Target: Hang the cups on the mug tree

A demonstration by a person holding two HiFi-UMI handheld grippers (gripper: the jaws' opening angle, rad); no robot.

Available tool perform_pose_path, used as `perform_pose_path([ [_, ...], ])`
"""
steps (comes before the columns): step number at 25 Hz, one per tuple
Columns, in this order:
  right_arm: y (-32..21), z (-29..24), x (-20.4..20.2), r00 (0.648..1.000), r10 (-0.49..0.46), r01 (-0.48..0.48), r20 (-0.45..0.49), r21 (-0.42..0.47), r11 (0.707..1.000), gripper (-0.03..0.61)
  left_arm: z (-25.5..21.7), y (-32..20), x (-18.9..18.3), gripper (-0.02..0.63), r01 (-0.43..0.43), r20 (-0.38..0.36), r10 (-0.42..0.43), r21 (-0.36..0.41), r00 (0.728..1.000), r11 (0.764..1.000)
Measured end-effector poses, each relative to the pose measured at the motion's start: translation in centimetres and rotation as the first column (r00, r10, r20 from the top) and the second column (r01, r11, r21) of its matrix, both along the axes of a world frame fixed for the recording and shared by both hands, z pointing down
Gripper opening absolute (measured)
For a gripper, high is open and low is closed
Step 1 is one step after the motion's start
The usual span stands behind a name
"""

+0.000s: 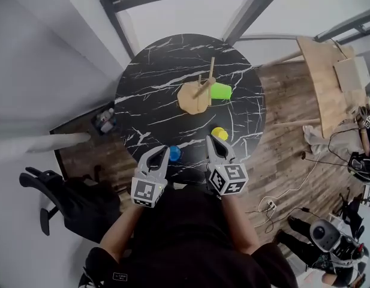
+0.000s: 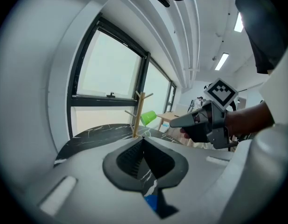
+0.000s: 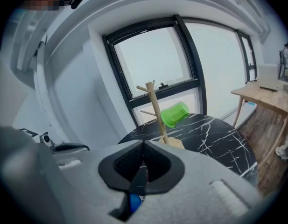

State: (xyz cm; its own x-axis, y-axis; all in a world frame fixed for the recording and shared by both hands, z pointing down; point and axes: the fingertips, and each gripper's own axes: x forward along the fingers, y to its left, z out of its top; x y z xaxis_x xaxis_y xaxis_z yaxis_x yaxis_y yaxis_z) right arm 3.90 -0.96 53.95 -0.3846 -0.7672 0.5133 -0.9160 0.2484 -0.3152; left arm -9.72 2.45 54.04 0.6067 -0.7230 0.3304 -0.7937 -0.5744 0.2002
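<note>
Your left tool [image 1: 160, 153] is closed, empty, just beside the blue cup [image 1: 174, 153]; your right tool [image 1: 213, 143], closed too, hangs near the yellow cup [image 1: 219, 133], lower centre of frame

The left gripper [image 2: 144, 141] fills the lower half of the frame, its dark jaws pressed together with nothing between them. A scrap of blue [image 2: 152, 202] shows through the slot beneath (what it belongs to cannot be told). Past the tips, at centre, the wooden mug tree [image 2: 138, 115] stands upright on the black marble table [image 2: 94, 135], with a green cup [image 2: 148, 117] tilted at its right side. At right, the right gripper [image 2: 177, 121] points left, its marker cube [image 2: 221, 92] on top.
</note>
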Motion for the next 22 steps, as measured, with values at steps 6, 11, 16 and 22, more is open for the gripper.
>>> perform_pose_path([
  [6,1.3,1.5,0.0,0.997,0.072,-0.072,0.009,-0.028,0.997,0.002,5.0,1.7,1.3,-0.003,-0.141,0.096,0.148,-0.076,0.984,0.987],
  [11,2.9,2.4,0.1,0.992,0.125,-0.124,0.018,-0.055,0.991,0.002,8.1,3.4,2.1,0.027,-0.238,0.145,0.257,-0.14,0.955,0.961],
  [16,3.8,3.4,0.5,0.986,0.166,-0.164,0.021,-0.071,0.984,0.002,11.3,5.0,2.7,0.103,-0.314,0.178,0.351,-0.204,0.919,0.927],
  [22,4.7,4.6,0.2,0.985,0.171,-0.167,0.031,-0.103,0.98,0.002,14.6,6.2,3.1,0.185,-0.357,0.208,0.422,-0.287,0.883,0.889],
])
